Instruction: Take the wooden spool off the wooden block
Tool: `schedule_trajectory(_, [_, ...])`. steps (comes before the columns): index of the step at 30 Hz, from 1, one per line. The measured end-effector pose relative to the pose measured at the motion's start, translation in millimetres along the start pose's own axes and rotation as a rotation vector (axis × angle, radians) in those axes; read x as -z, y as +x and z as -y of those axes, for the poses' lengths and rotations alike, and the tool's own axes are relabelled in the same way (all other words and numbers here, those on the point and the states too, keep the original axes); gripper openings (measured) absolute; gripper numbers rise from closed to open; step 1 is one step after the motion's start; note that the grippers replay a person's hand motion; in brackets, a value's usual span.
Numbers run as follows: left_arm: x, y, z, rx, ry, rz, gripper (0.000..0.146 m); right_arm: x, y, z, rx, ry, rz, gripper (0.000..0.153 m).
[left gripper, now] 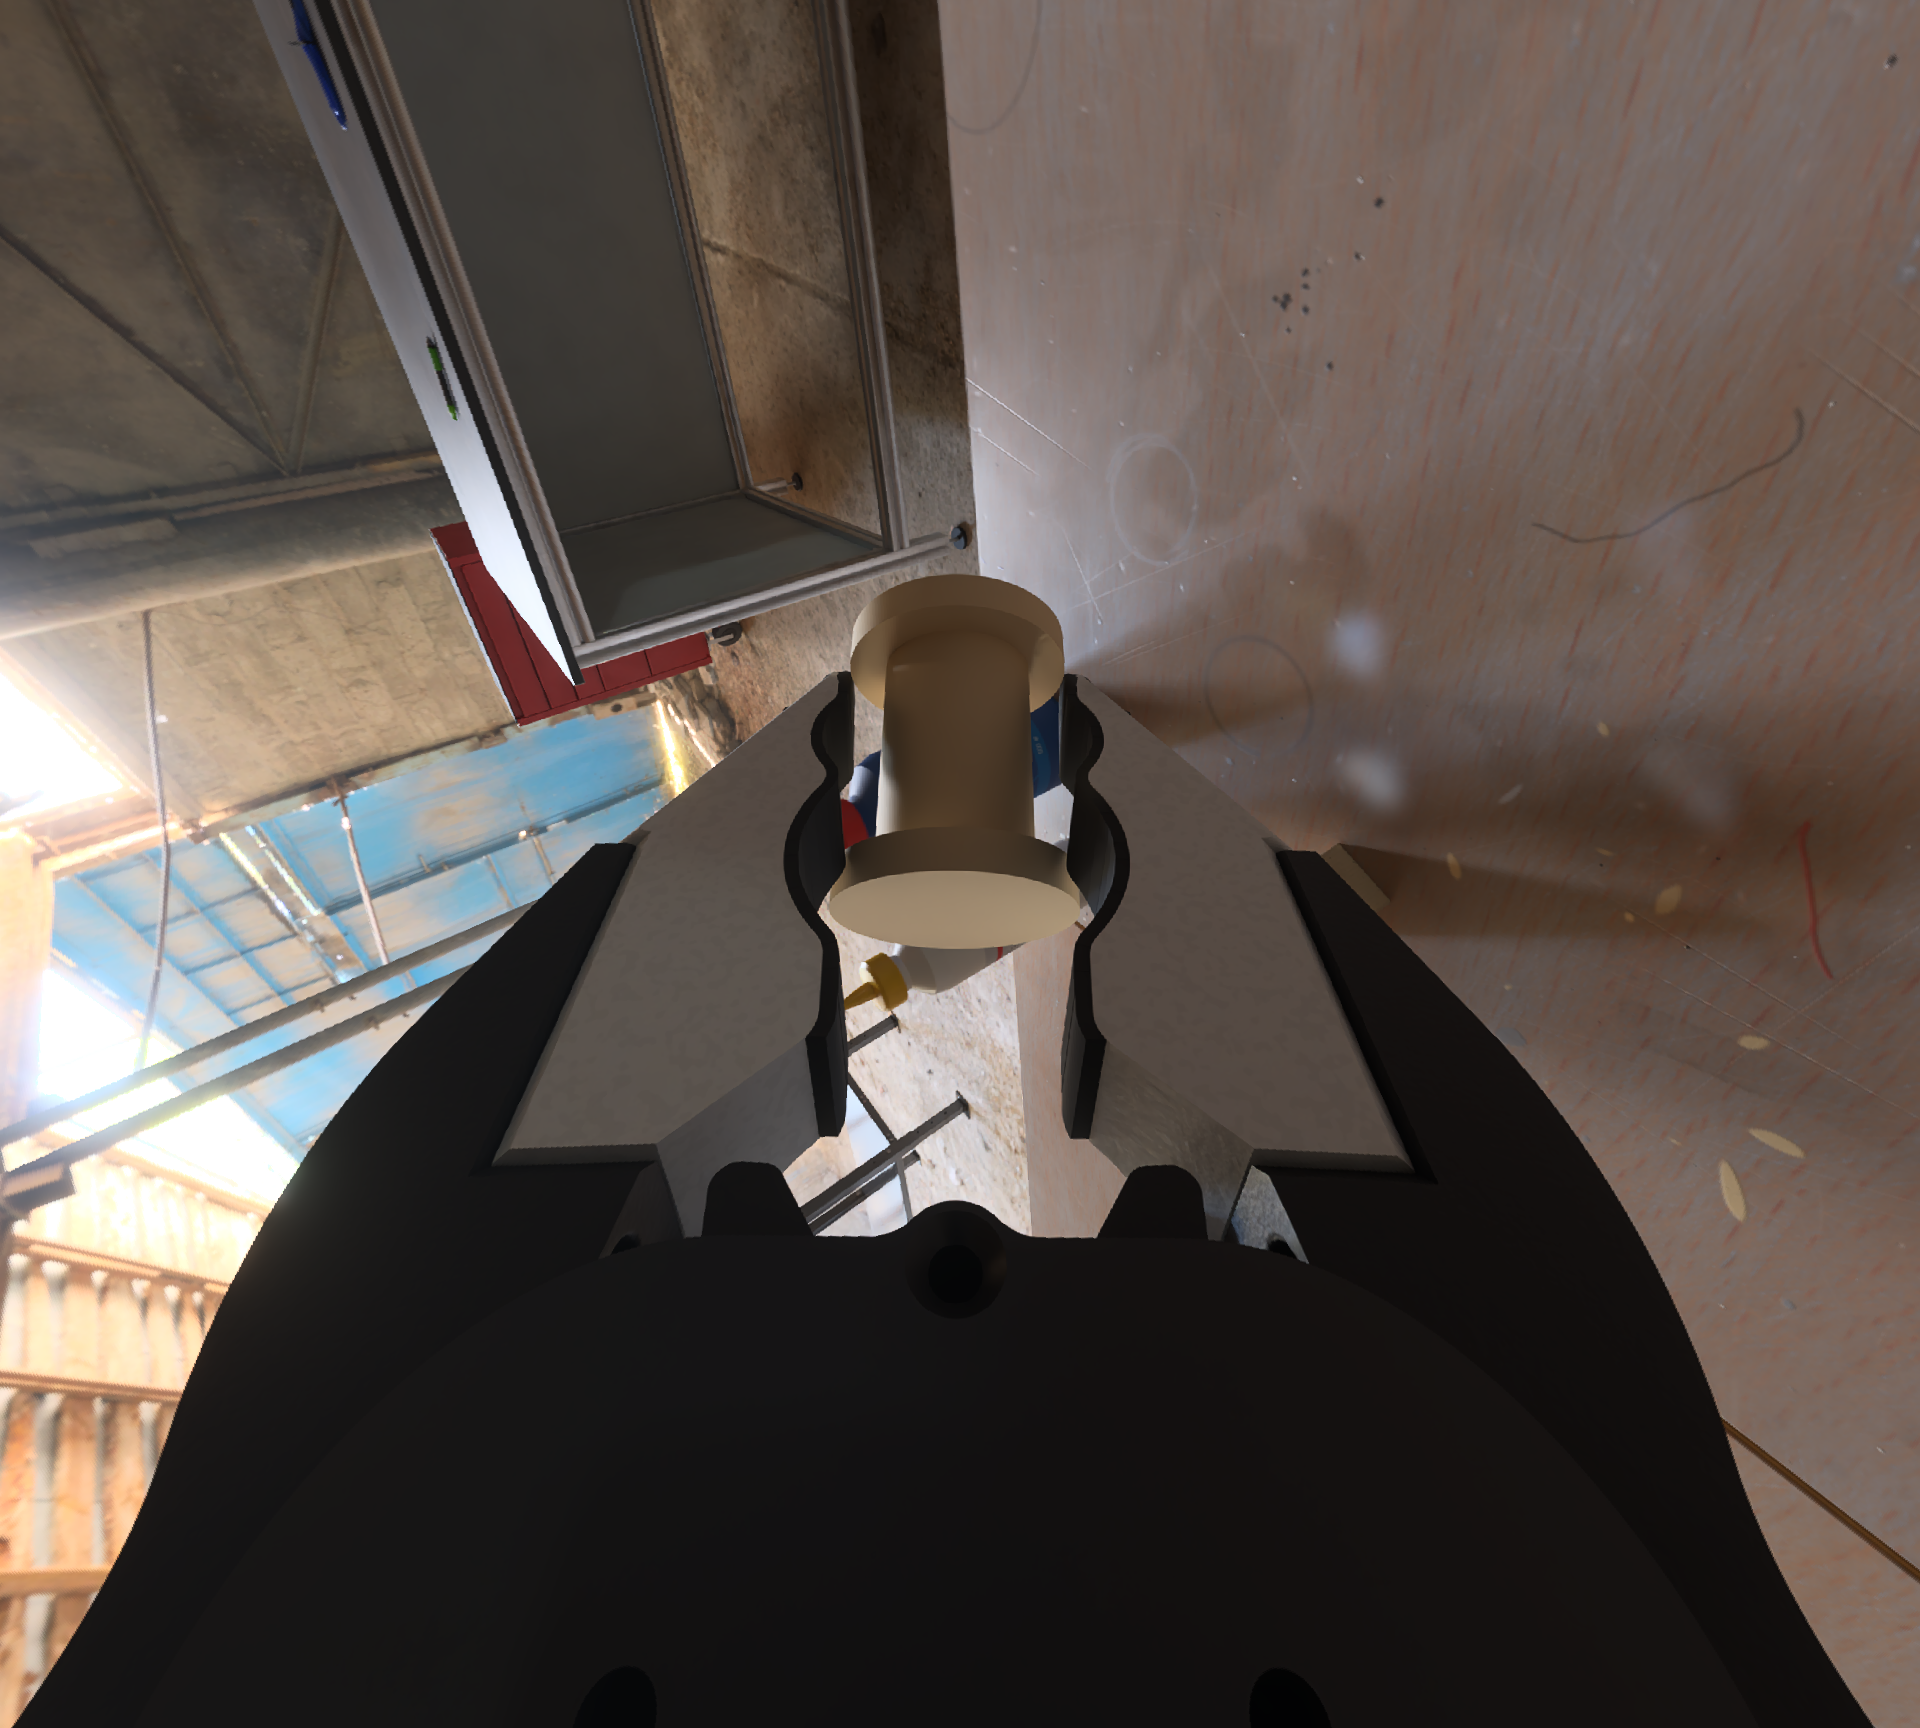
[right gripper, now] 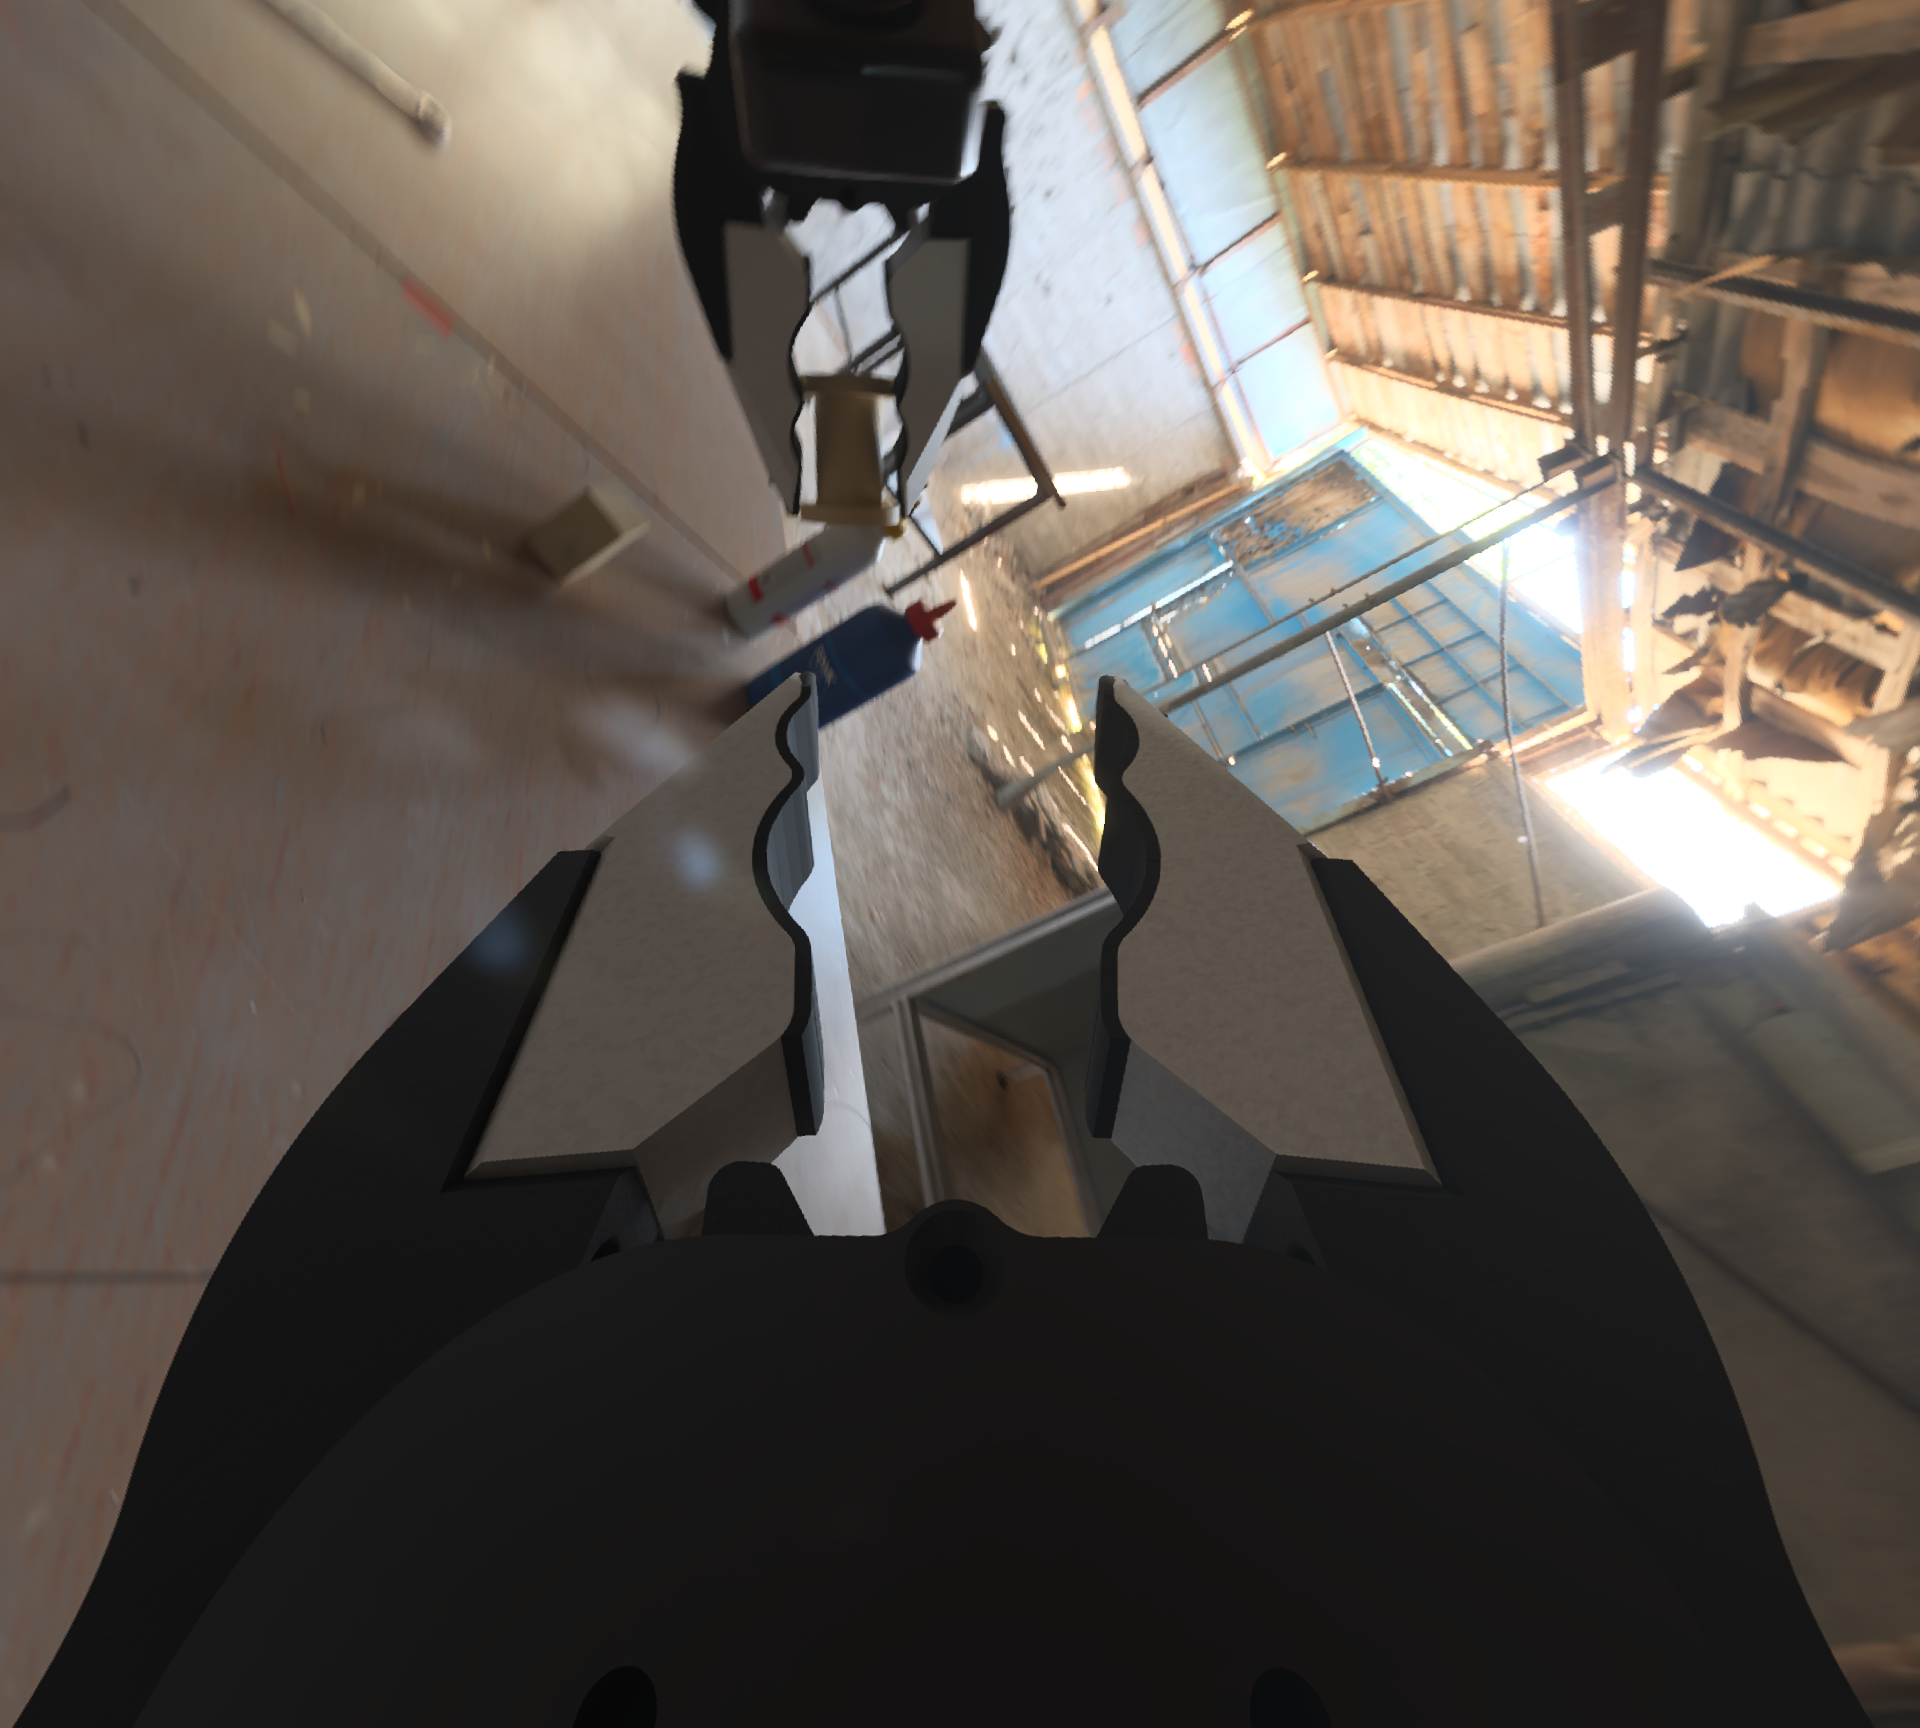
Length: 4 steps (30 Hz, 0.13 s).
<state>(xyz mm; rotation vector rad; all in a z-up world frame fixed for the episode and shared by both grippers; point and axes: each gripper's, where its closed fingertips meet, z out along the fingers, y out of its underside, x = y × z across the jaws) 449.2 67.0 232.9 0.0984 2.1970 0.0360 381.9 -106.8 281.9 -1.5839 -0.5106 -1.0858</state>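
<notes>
Two views are recorded, left wrist first.

Left wrist view: the left tongs (left gripper: 956,702) are seen pinching the wooden spool (left gripper: 956,774) across its barrel, one flange beyond the fingertips and the other flange facing the camera. The spool is held clear of the tabletop (left gripper: 1455,328), which fills the right half of the frame, tilted steeply. A pale corner, taken to be the wooden block (left gripper: 1356,868), is glimpsed just past the right finger, resting on the tabletop and apart from the spool. Behind the spool, parts of a white bottle (left gripper: 940,966) with a yellow nozzle and a blue bottle (left gripper: 1042,733) are noted. An open grey cabinet (left gripper: 540,224) is seen at upper left; its interior shows nothing inside.

Right wrist view: the right tongs (right gripper: 951,712) are spread apart, with nothing between the fingers. The left tongs (right gripper: 847,494) are seen farther off, pointing toward the camera, with the wooden spool (right gripper: 844,452) clamped between them, off the tabletop (right gripper: 260,743). The wooden block (right gripper: 582,530) lies on the tabletop to the left of the spool, not touching it. The white bottle (right gripper: 795,582) and the blue bottle (right gripper: 842,665) with a red nozzle lie near the tabletop edge, between the two tongs. This view is partly blurred.
</notes>
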Motion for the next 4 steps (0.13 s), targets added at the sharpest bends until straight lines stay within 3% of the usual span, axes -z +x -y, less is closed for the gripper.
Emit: schedule_trajectory(4, [-14.2, 19.9, -5.2, -0.045, -0.041, -0.007, 0.039, -24.1, -35.2, -7.9, 0.109, -0.084, 0.109, 0.063])
